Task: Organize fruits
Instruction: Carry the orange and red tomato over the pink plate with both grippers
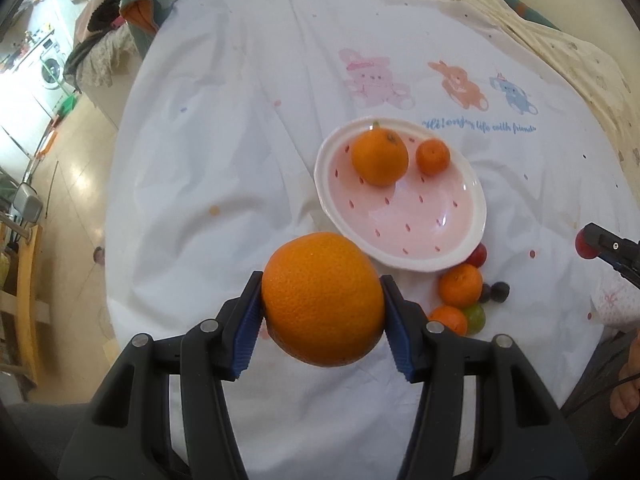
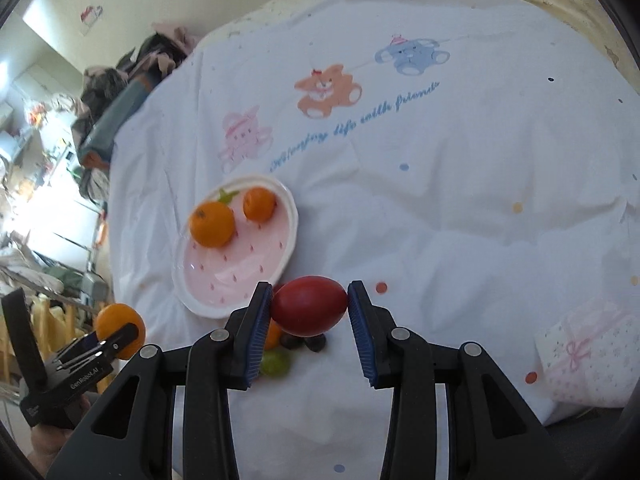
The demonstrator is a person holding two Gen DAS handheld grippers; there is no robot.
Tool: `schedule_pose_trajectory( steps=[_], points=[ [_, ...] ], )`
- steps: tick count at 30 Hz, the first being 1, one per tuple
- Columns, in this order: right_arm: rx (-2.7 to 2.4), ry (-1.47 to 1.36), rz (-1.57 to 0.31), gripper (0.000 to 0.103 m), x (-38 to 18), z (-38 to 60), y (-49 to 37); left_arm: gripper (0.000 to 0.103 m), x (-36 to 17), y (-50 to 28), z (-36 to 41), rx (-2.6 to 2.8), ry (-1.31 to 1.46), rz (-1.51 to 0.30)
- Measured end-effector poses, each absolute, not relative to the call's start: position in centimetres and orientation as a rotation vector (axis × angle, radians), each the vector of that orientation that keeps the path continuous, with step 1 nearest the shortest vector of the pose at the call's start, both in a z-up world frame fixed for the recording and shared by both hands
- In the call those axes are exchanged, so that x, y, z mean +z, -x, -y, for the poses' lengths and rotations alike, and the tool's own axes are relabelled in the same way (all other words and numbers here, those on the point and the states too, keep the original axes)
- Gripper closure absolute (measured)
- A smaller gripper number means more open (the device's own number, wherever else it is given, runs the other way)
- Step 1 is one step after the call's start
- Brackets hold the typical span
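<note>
My left gripper (image 1: 322,316) is shut on a large orange (image 1: 323,298), held in the air just in front of the pink strawberry-print plate (image 1: 404,216). Two smaller oranges (image 1: 380,157) lie at the plate's far side. My right gripper (image 2: 309,320) is shut on a red oval fruit (image 2: 309,306), lifted above a small heap of fruit by the plate's (image 2: 236,280) near edge. That heap shows small oranges (image 1: 460,285), a green grape (image 1: 475,318) and dark grapes (image 1: 500,291). The right gripper's tip (image 1: 596,242) shows at the right edge of the left wrist view.
A white sheet (image 1: 240,160) with printed bears covers the bed. A gift-print pouch (image 2: 588,356) lies at the right near edge. Clothes and a cushion (image 1: 140,12) pile at the far left. The floor (image 1: 76,184) drops off to the left, with a wooden frame (image 1: 28,292).
</note>
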State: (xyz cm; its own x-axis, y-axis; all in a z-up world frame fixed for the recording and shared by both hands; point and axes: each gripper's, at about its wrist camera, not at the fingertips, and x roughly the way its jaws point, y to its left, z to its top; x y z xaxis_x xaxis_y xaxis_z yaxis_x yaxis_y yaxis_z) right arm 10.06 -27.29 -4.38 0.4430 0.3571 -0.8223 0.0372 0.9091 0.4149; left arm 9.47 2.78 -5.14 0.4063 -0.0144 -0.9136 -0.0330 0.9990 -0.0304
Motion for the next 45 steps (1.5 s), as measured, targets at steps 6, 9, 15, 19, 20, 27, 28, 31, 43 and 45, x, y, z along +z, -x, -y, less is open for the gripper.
schedule_pose_trajectory(
  steps=[6,9,15,19,20,27,28,31,43,45],
  points=[
    [0.247,-0.400,-1.057,0.062,-3.2,27.0,-11.1,0.052,-3.3,-10.8,-2.4,0.020,0.038,-1.129],
    [0.283,-0.391,-1.027,0.062,-2.3,26.4,-11.8,0.052,-2.6,-11.4,-2.2,0.020,0.031,-1.117],
    [0.335,-0.298,-0.982,0.062,-1.1,24.1,-12.9,0.051,-1.8,-13.3,-1.9,0.036,0.022,-1.104],
    [0.354,-0.282,-0.968,0.062,-1.0,23.4,-14.0,0.051,-1.9,-14.7,-1.5,0.030,0.016,-1.110],
    [0.354,-0.278,-0.970,0.062,-1.1,23.4,-14.2,0.051,-2.0,-14.9,-1.4,0.026,0.014,-1.110],
    [0.366,-0.256,-1.001,0.062,-2.4,22.8,-16.5,0.051,-3.4,-16.6,-0.4,-0.008,0.007,-1.124],
    [0.369,-0.250,-1.009,0.062,-2.7,22.6,-16.9,0.051,-3.7,-16.8,-0.4,-0.010,0.006,-1.128],
    [0.376,-0.250,-1.031,0.062,-3.4,22.5,-17.9,0.051,-4.6,-17.4,-0.2,-0.024,0.018,-1.142],
    [0.402,-0.218,-1.184,0.062,-9.0,19.7,-22.3,0.051,-10.6,-19.3,1.8,-0.074,-0.008,-1.233],
    [0.411,-0.202,-1.202,0.062,-9.8,19.2,-22.5,0.051,-11.5,-19.6,1.9,-0.063,-0.014,-1.241]
  ],
)
